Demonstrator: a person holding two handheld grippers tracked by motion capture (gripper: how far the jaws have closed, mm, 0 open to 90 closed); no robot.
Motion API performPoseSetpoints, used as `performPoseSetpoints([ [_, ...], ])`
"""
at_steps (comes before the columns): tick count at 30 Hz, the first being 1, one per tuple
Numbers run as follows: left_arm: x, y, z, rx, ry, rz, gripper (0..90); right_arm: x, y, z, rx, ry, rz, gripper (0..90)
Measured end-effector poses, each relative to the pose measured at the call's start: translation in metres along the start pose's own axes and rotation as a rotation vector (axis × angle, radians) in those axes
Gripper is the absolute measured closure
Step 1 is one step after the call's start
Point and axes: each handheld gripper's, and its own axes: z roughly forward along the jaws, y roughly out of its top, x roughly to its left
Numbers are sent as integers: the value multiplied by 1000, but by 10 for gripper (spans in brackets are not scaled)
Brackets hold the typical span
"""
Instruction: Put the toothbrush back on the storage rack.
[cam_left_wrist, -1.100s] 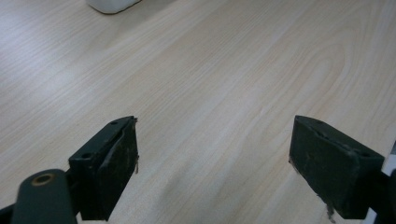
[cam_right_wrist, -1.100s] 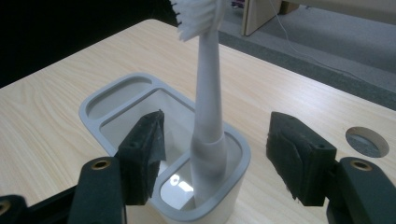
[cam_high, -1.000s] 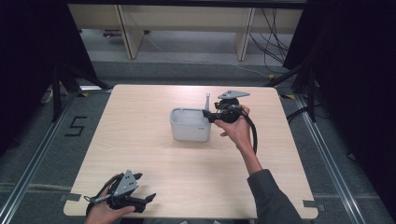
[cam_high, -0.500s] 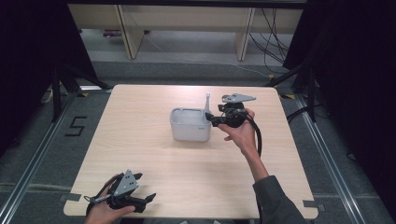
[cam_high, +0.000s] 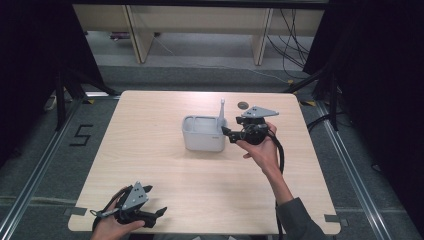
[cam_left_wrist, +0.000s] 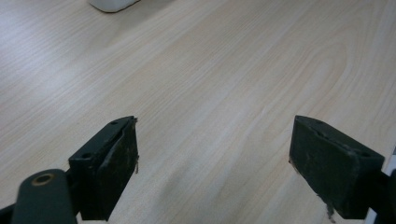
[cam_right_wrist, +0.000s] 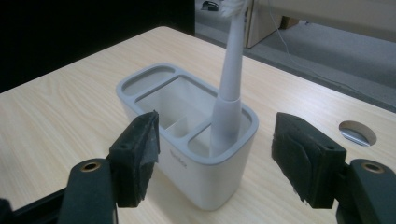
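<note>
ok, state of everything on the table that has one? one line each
toothbrush: upright in the holder's end compartment, leaning slightly, free of both pads
holder: upright on the table; other two compartments empty
right gripper: open, jaws just been opening, nothing between the pads; holder just ahead
left gripper: open, bare table between the jaws

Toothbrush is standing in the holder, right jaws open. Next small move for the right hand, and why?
Probably draw the right gripper straight back from the holder. The toothbrush stands upright in the holder's near end compartment, and the jaws, which have just been opening, stand apart on either side without touching either, so nothing is left to hold.
</note>
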Motion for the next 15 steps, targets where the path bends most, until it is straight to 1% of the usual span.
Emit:
performPoseSetpoints([
  [1,0,0,0,0,-2,4,151,0,0,-2,7,-1,-19,323],
  [2,0,0,0,-1,-2,2,151,2,-1,-2,-1,-2,-9,320],
  [3,0,0,0,0,-2,3,151,2,-2,-3,-2,-1,-23,318],
  [4,0,0,0,0,-2,1,151,4,-3,-4,-2,13,-1,316],
  [5,0,0,0,-2,3,-3,151,4,-4,-5,0,14,-13,314],
  [6,1,0,0,-4,0,1,151,5,-5,-7,0,15,-10,315],
  [7,1,0,0,-6,0,-3,151,6,-6,-7,-3,15,-4,314],
  [8,1,0,0,1,4,2,151,5,-7,-8,4,14,-22,310],
  [9,1,0,0,-3,5,-3,151,8,-9,-8,9,11,1,306],
  [10,1,0,0,1,8,4,151,7,-9,-9,13,19,-12,305],
  [11,1,0,0,-3,17,6,151,8,-10,-9,9,20,-7,305],
  [12,1,0,0,-8,7,4,151,7,-11,-9,8,19,-11,301],
  [13,1,0,-1,0,-4,0,151,8,-13,-10,16,23,-1,298],
  [14,1,0,0,-3,4,3,151,7,-14,-10,11,23,-24,295],
  [15,1,0,0,-4,10,6,151,8,-16,-11,17,24,-7,295],
])
